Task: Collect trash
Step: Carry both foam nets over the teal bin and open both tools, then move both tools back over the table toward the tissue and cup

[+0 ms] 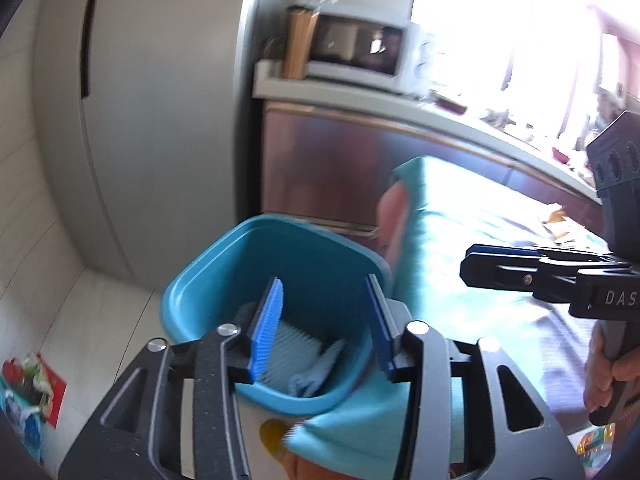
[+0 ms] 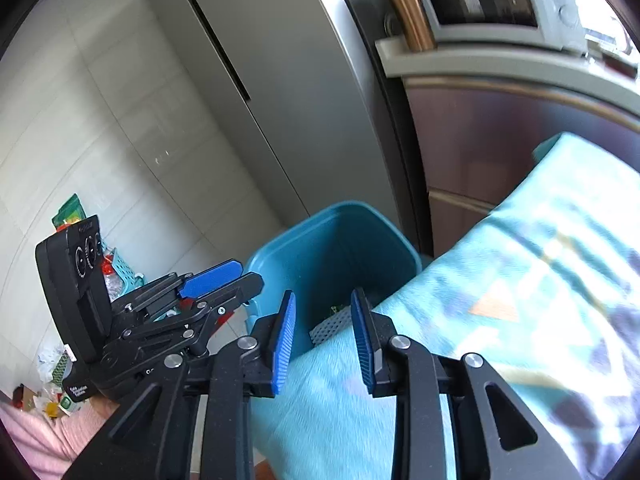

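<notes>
Both tongs hang over the blue bin (image 1: 276, 280), pointing down into it, probably the drop spot for trash. Left tongs (image 1: 324, 324) released, nothing between the pads; right tongs (image 2: 322, 344) likewise parted and empty. Pale trash (image 1: 296, 356) already sits at the bin bottom (ridged and crumpled pieces). A teal-clothed counter (image 2: 520, 280) lies right of the tongs; tiled floor (image 1: 92, 320), fridge (image 2: 280, 80) and microwave (image 2: 492, 4) beyond.

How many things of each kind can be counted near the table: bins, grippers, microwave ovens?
Blue bin: 1
Grippers: 2, the left gripper and the right gripper, both with open jaws and nothing between the pads
Microwave oven: 1
Total: 4
</notes>
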`<act>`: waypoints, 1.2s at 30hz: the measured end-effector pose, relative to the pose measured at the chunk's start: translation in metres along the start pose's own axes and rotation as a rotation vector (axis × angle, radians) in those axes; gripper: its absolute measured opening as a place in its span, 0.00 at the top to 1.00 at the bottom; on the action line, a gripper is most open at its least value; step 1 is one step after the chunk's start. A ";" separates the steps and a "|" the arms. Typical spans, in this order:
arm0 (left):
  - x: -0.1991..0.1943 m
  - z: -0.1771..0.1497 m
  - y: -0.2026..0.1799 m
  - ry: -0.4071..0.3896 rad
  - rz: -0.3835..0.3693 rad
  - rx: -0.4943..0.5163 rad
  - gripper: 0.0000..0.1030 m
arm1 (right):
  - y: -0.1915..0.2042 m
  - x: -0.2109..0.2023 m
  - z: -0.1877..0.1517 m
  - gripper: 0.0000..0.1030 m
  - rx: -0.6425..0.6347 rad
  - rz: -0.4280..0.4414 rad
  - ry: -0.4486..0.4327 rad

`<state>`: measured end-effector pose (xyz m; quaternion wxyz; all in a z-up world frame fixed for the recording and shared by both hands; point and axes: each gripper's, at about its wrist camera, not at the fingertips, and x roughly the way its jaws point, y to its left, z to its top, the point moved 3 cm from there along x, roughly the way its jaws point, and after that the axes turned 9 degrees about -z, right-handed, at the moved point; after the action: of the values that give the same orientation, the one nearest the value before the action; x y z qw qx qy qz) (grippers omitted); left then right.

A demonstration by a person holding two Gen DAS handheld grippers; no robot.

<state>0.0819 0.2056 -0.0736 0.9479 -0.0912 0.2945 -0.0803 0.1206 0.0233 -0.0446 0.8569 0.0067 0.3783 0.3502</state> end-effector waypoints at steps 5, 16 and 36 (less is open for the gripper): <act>-0.010 0.009 -0.050 -0.042 -0.067 0.098 0.45 | -0.015 -0.050 -0.013 0.65 0.017 -0.028 -0.092; -0.002 0.003 -0.175 -0.027 -0.177 0.280 0.36 | -0.076 -0.130 -0.067 0.59 0.139 -0.204 -0.192; 0.032 -0.028 -0.294 0.065 -0.302 0.434 0.35 | -0.163 -0.225 -0.152 0.59 0.353 -0.436 -0.271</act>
<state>0.0627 -0.0901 -0.0492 0.9125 0.0741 0.2836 -0.2852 0.0137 -0.2744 -0.0534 0.9400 0.1205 0.3081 0.0831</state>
